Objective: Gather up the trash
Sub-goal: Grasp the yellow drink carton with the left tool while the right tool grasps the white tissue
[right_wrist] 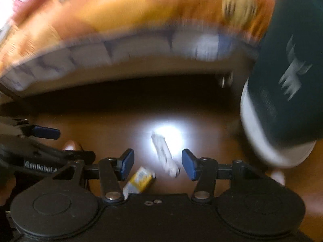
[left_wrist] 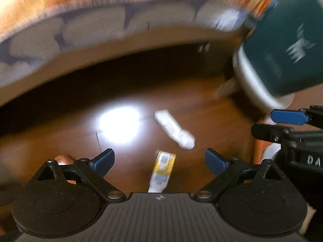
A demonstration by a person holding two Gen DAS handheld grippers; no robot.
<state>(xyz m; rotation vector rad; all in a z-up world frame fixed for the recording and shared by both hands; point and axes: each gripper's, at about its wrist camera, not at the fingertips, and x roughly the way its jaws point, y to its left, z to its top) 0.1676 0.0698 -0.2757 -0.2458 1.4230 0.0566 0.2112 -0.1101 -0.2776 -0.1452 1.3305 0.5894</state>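
Observation:
A white crumpled wrapper (left_wrist: 174,129) lies on the brown wooden floor, with a yellow-and-white packet (left_wrist: 162,172) just in front of it. My left gripper (left_wrist: 159,162) is open and empty above the yellow packet. In the right wrist view my right gripper (right_wrist: 157,165) is open and empty, with the white wrapper (right_wrist: 164,155) between its fingers and lower down, and the yellow packet (right_wrist: 139,180) near its left finger. The right gripper also shows at the right edge of the left wrist view (left_wrist: 286,121). Both views are blurred.
A dark teal bin with a white liner rim (left_wrist: 282,46) stands at the right, also in the right wrist view (right_wrist: 288,76). A bed edge with orange cover (left_wrist: 121,20) curves across the back. A bright glare spot (left_wrist: 119,127) is on the floor.

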